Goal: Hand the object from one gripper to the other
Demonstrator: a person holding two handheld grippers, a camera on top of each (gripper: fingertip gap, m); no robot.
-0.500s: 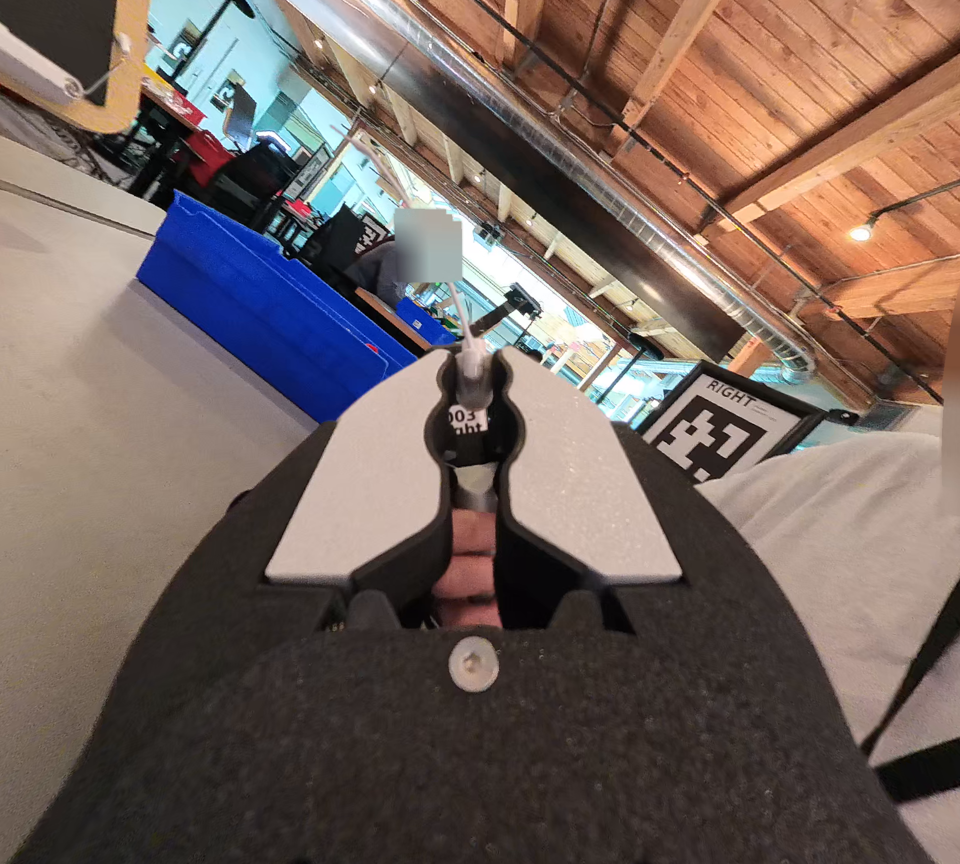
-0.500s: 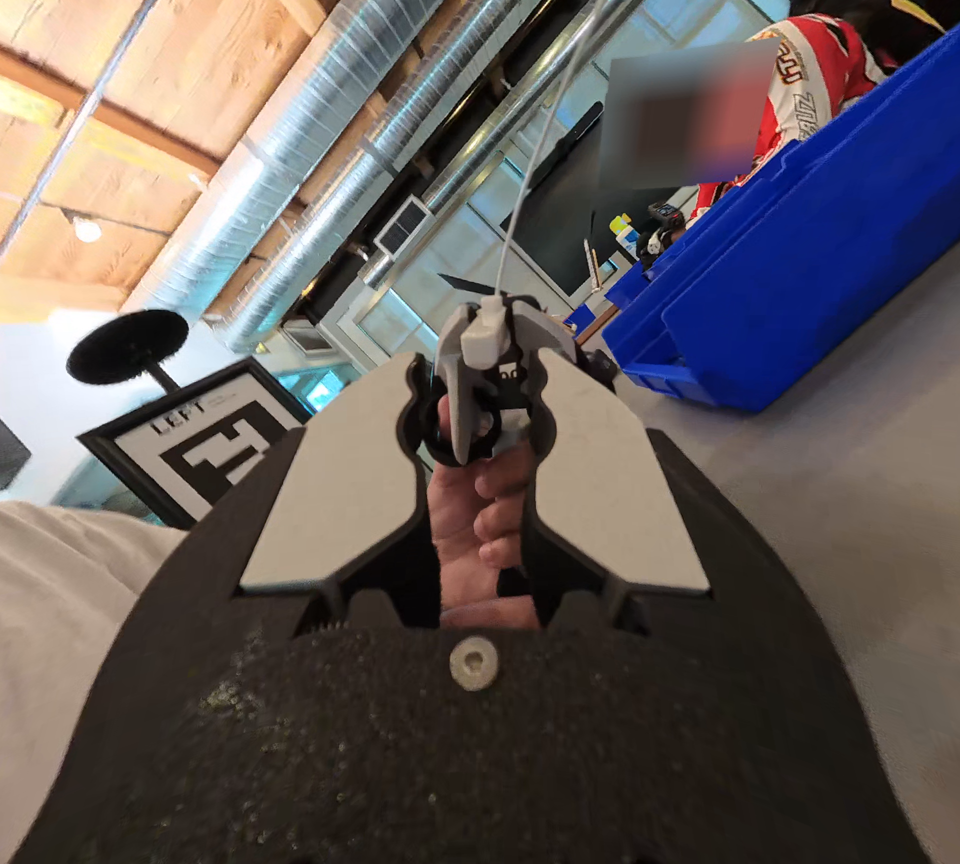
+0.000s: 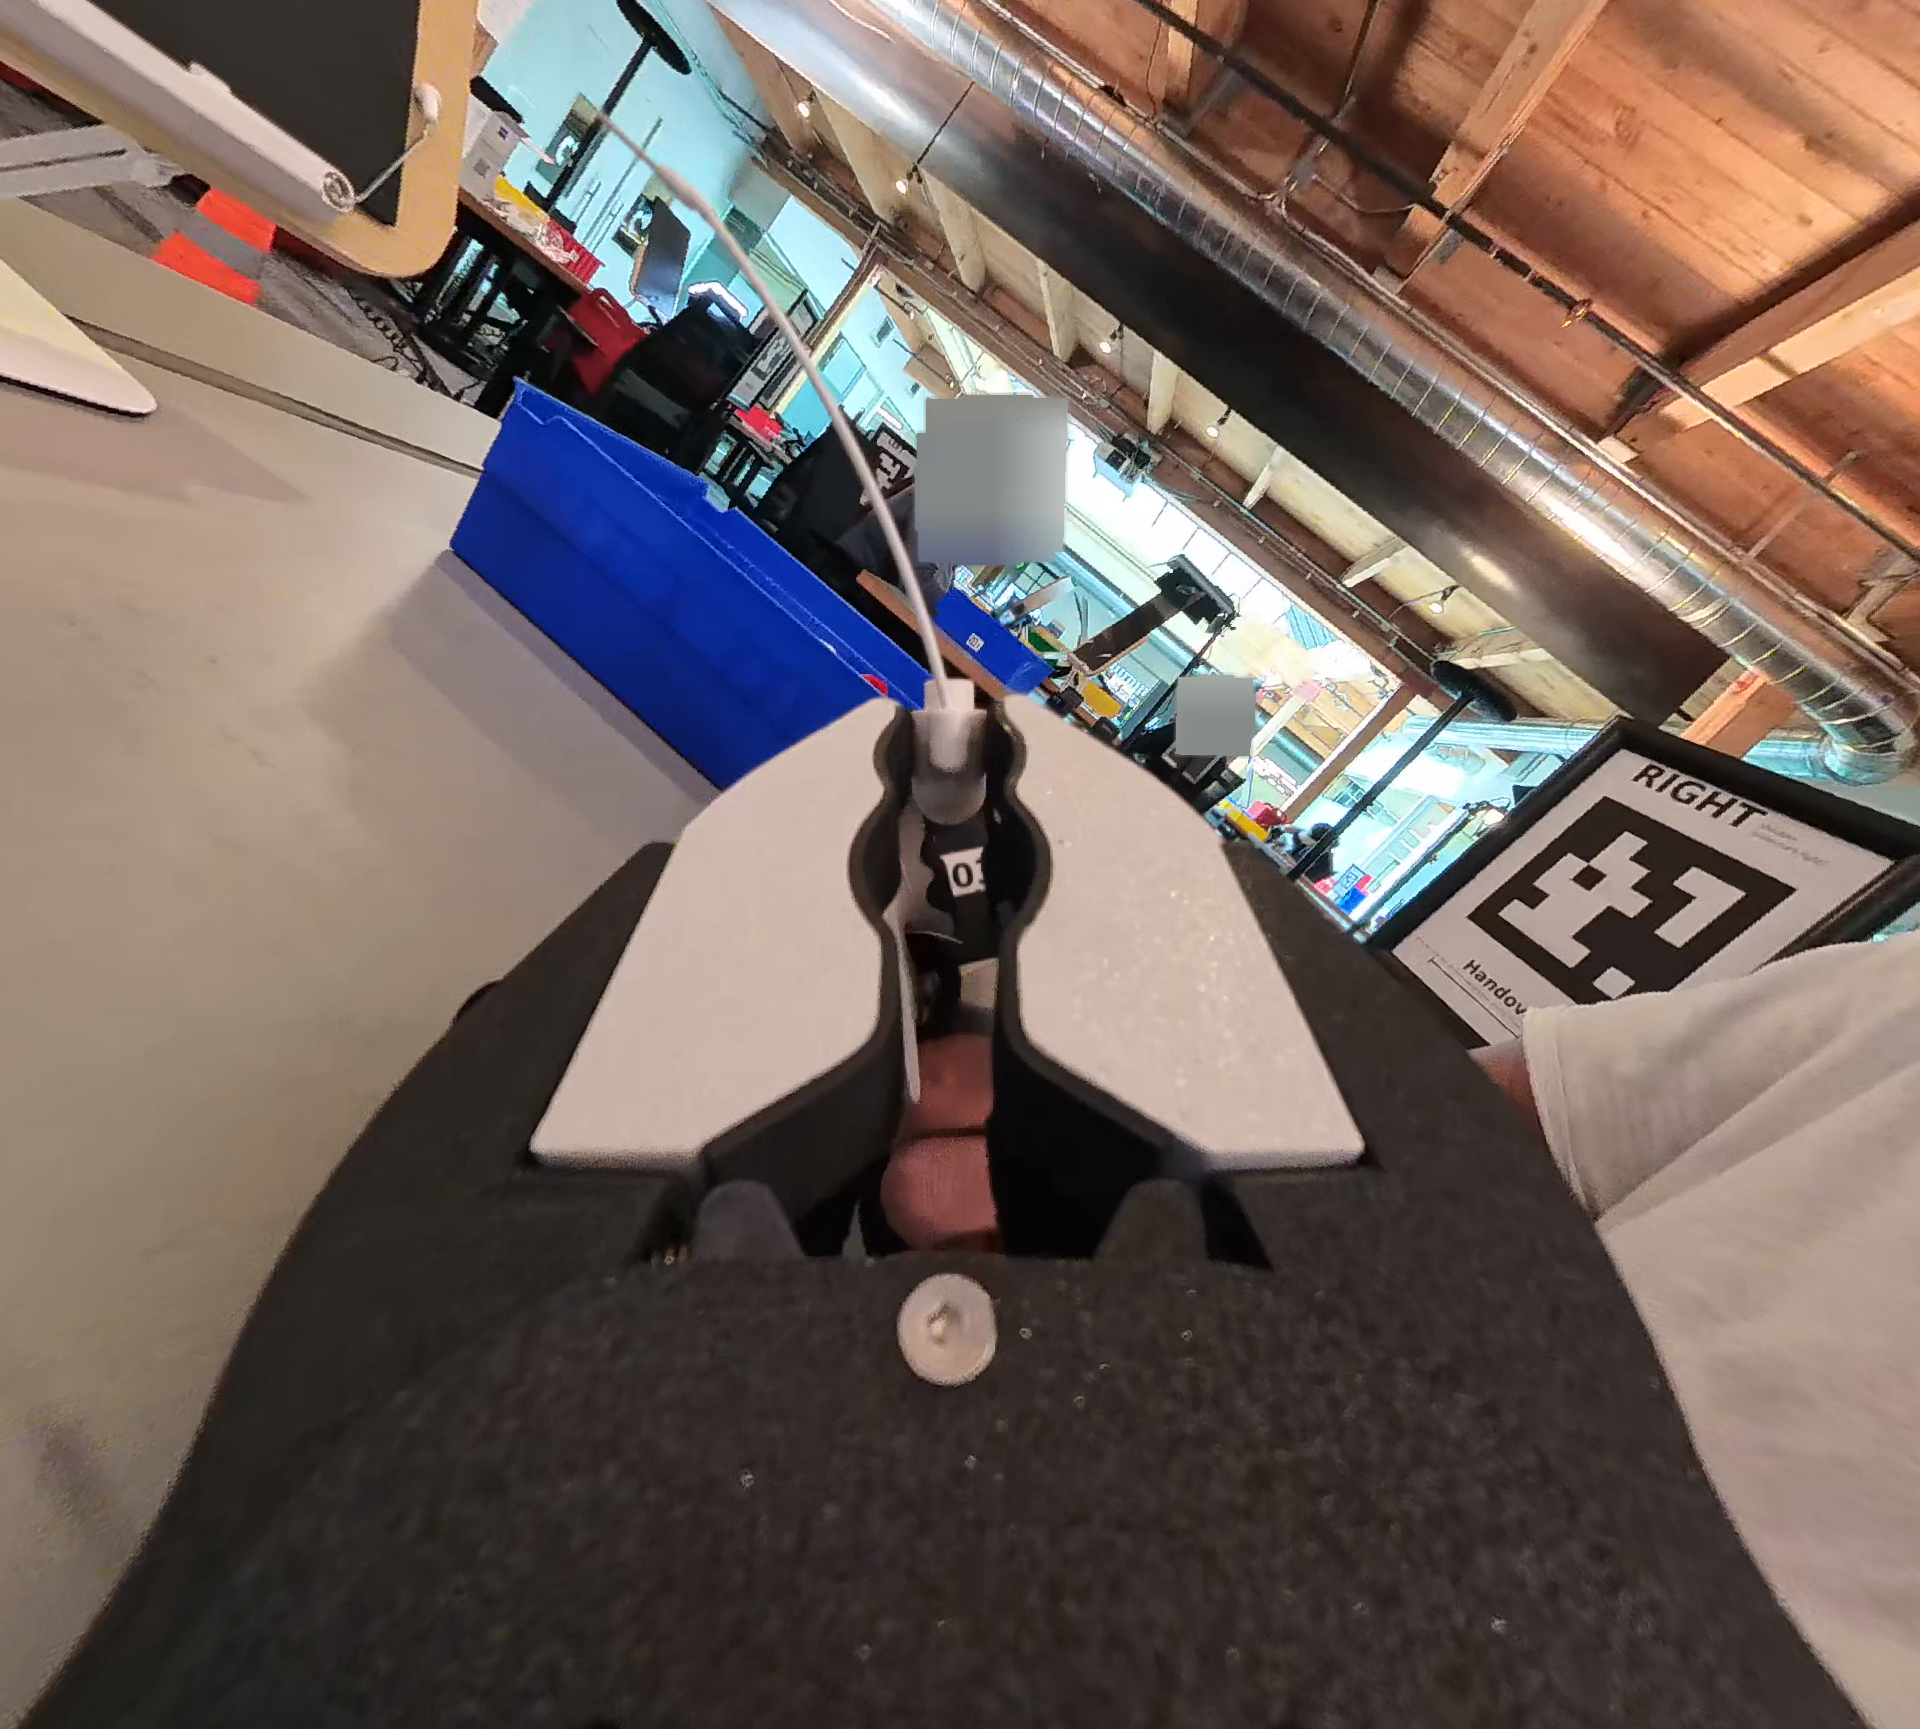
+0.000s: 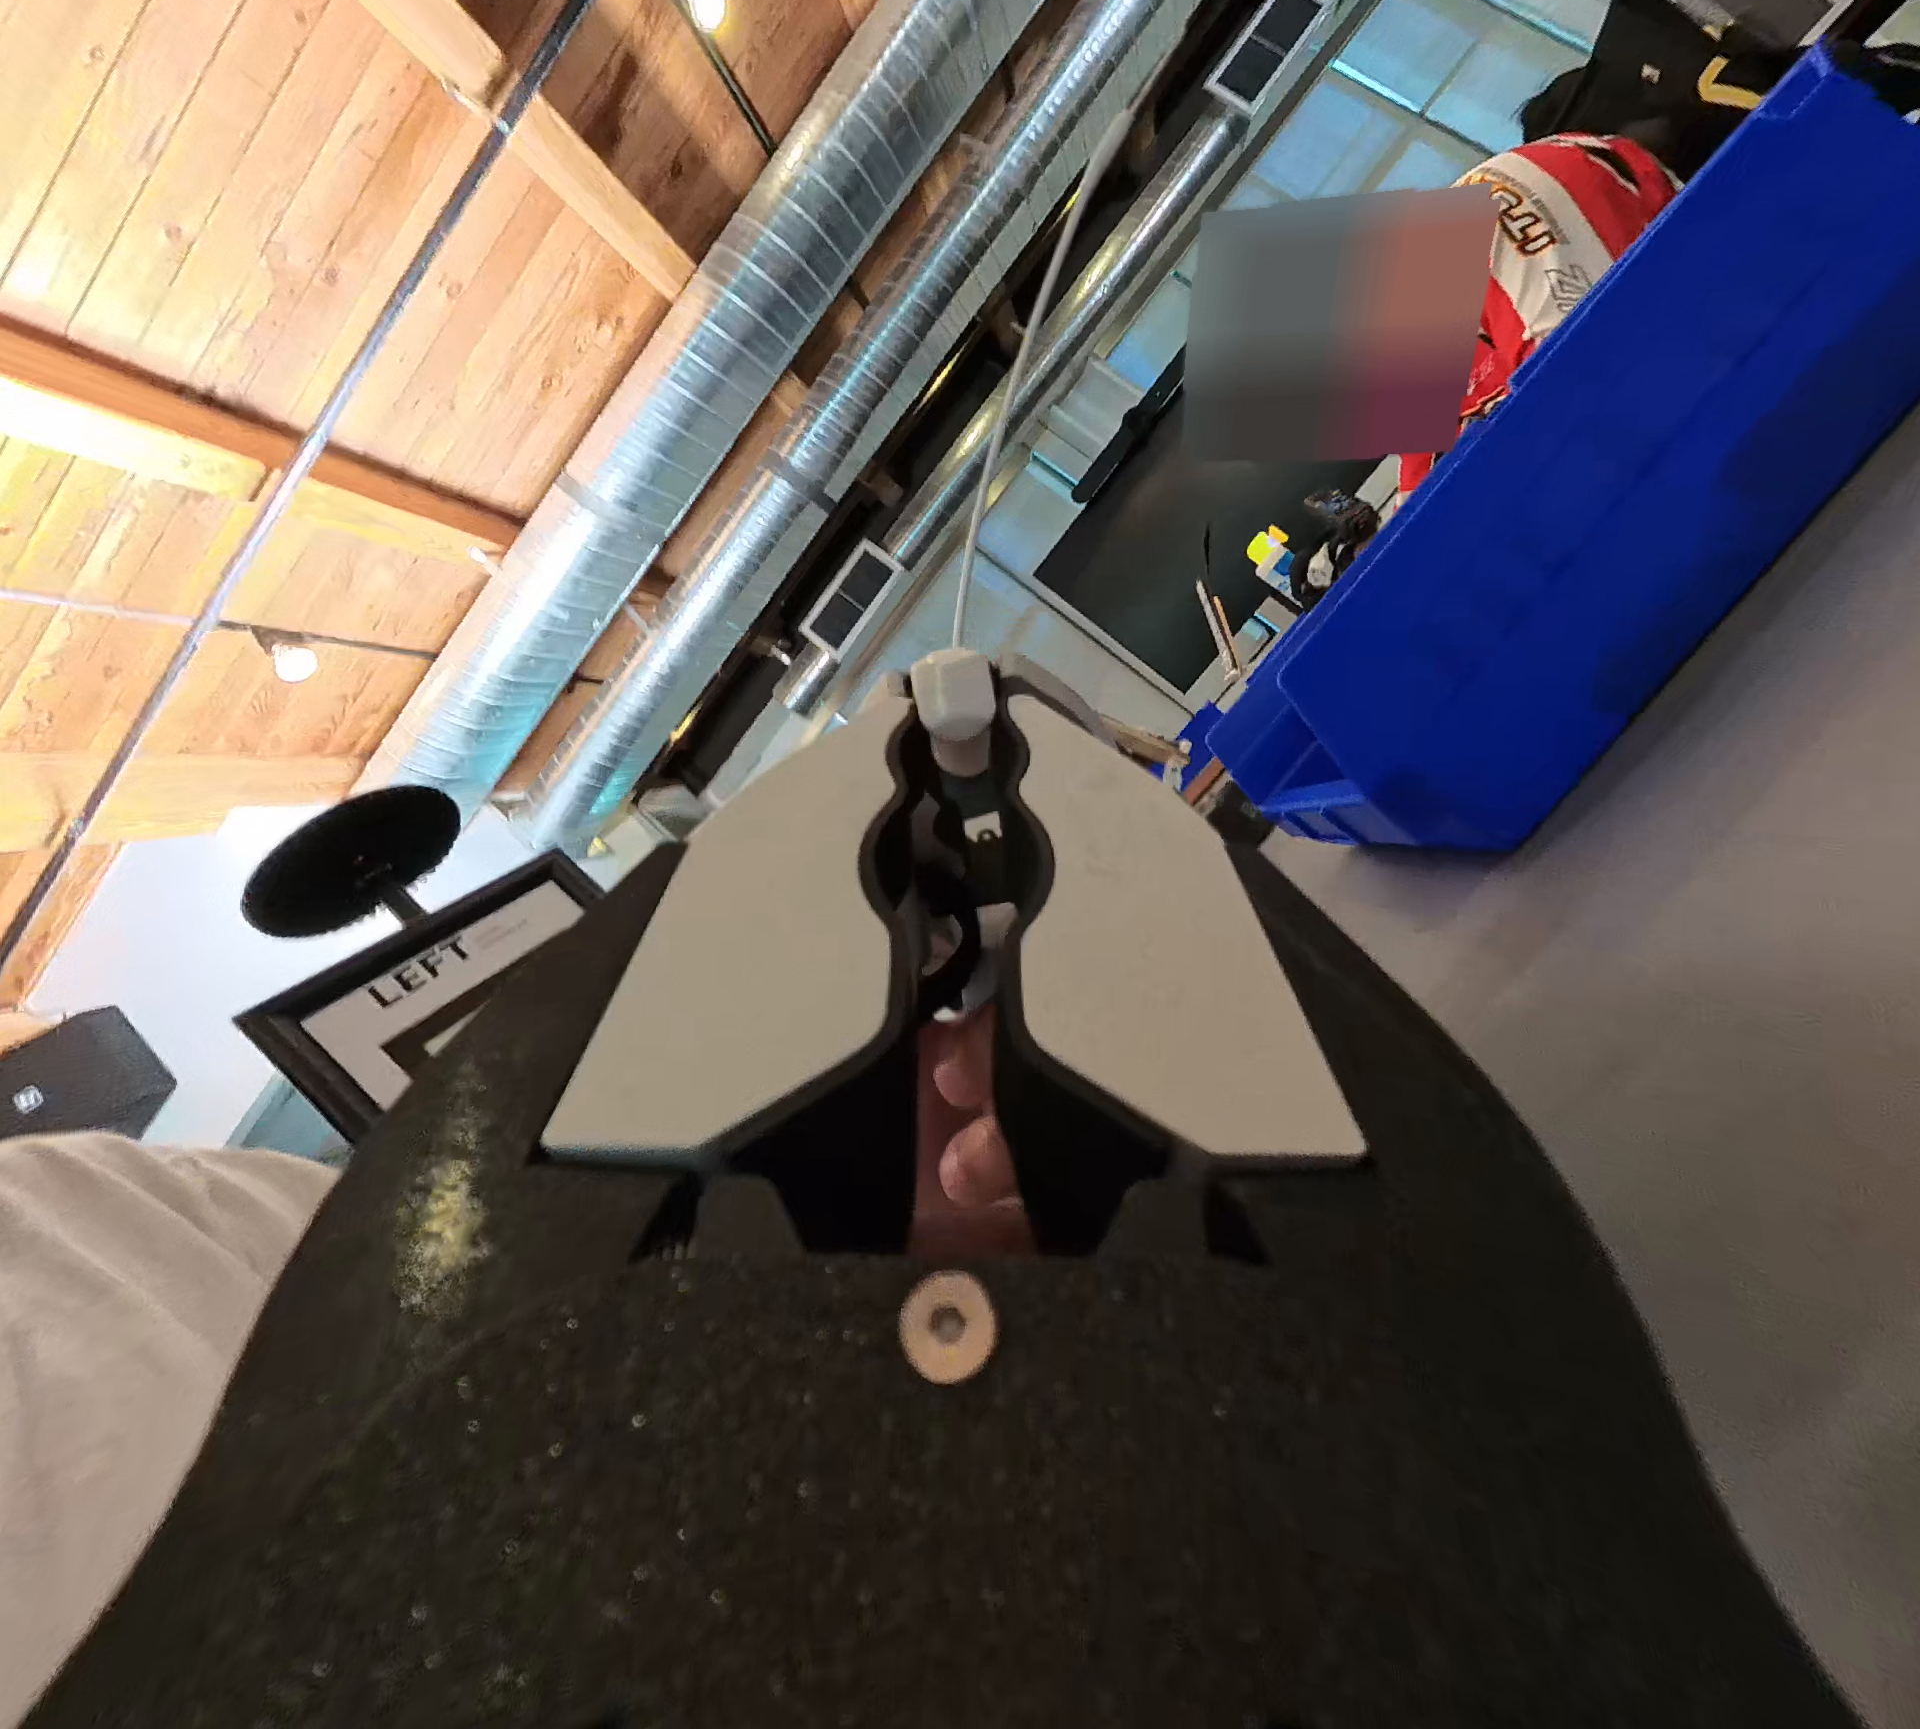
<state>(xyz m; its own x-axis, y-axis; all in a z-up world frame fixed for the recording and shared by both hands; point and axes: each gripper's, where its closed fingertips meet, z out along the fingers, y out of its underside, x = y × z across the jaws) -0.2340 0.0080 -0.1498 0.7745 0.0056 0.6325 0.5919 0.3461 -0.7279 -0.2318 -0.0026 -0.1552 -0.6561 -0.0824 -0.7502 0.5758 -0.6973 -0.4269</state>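
Observation:
A white cable plug [image 3: 948, 744] with a thin white cable [image 3: 821, 391] arcing up and away sits between the tips of my left gripper [image 3: 951, 723], which is shut on it. In the right wrist view the same plug [image 4: 951, 692] sits at the tips of my right gripper [image 4: 954, 713], whose jaws stand narrow and shut on it; its cable [image 4: 1003, 432] rises above. The two grippers face each other tip to tip above the table. Parts of the opposite gripper [image 3: 966, 874] and a hand's fingers [image 4: 966, 1149] show through each gap.
A blue bin [image 3: 665, 578] stands on the grey table [image 3: 208, 744] beyond the grippers, and shows at the right in the right wrist view [image 4: 1621, 536]. Framed marker cards [image 3: 1621, 900] [image 4: 416, 1004] stand beside a person's white sleeve [image 3: 1766, 1264]. My left and right fingertips are right by each other.
My right gripper's jaws have closed from a wide gap onto the plug. My left gripper stays shut on it. Both views have tilted and more of the cable shows.

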